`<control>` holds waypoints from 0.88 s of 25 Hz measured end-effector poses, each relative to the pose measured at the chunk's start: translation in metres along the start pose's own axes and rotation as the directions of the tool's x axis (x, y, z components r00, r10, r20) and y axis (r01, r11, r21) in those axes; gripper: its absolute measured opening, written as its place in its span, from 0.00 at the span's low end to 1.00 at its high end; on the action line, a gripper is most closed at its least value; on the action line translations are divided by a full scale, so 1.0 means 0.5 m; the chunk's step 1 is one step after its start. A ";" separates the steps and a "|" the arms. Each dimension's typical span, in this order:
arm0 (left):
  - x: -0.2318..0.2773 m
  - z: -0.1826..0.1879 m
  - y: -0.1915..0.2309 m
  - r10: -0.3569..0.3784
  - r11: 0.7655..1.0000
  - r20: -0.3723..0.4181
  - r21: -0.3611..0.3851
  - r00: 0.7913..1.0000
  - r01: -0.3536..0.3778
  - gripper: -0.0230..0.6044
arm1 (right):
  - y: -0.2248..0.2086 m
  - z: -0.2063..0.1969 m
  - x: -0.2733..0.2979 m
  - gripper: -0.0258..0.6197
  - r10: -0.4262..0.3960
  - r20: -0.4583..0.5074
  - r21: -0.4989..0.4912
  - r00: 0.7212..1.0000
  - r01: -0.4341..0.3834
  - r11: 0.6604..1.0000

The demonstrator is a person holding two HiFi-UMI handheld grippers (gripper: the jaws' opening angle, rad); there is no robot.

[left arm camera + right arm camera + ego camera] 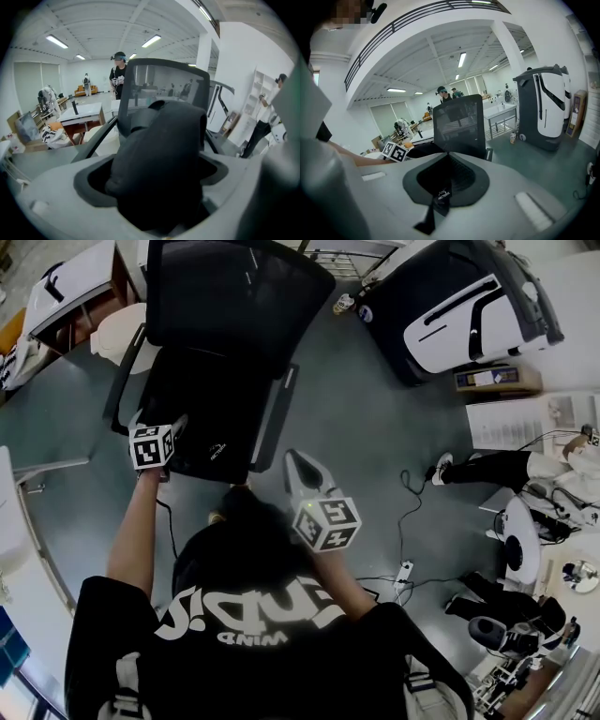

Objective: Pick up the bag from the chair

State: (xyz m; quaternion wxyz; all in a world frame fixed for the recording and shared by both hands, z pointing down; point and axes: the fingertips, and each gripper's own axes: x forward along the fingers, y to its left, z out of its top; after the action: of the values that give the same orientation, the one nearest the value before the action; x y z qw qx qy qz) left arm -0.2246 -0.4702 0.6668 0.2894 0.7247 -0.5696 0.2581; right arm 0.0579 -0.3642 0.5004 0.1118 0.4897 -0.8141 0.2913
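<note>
The left tongs [158,187] bite a thick fold of the black bag [164,140], while the right tongs [443,185] are pinched on its labelled strap [442,200]: two holds, I'd guess, to keep it level on lifting. The bag lies on the chair [239,292] seat, below the mesh back.

Black bag [202,418] on black mesh chair [234,287] at 12 o'clock, grey floor [366,399], black-and-white square-patterned left cube [152,446] and right cube [328,523], white-lettered black tee [253,662] at 6
</note>
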 end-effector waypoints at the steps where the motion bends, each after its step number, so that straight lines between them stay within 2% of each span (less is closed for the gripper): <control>1: 0.005 -0.002 0.001 0.001 1.000 -0.009 -0.003 1.000 -0.001 0.83 | -0.003 0.001 0.003 0.04 -0.001 -0.003 0.002 1.000 0.001 1.000; 5: 0.011 -0.005 0.002 -0.005 1.000 -0.035 -0.020 0.999 0.005 0.64 | -0.011 0.003 0.016 0.04 -0.002 -0.010 0.009 1.000 0.002 1.000; 10: -0.009 0.000 -0.022 -0.054 0.995 -0.010 -0.079 0.998 0.053 0.36 | -0.014 0.003 0.026 0.04 0.004 -0.017 0.024 1.000 -0.004 1.000; 13: -0.027 0.005 -0.042 -0.065 0.994 0.006 -0.090 0.998 0.066 0.25 | -0.009 0.005 0.026 0.04 0.011 -0.016 0.029 1.000 -0.010 1.000; 16: -0.044 0.010 -0.066 -0.088 0.991 0.033 -0.103 0.996 0.091 0.20 | -0.004 0.005 0.019 0.04 0.013 -0.010 0.028 1.000 -0.012 1.000; 22: -0.069 0.008 -0.087 -0.117 0.987 0.042 -0.109 0.992 0.121 0.20 | 0.003 0.005 -0.003 0.04 0.005 0.007 0.026 1.000 -0.005 1.000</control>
State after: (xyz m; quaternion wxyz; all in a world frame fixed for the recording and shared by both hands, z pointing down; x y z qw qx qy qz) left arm -0.1894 -0.4417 0.6341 0.3342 0.7445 -0.5440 0.1952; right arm 0.0576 -0.3643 0.4971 0.1015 0.4900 -0.8119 0.3006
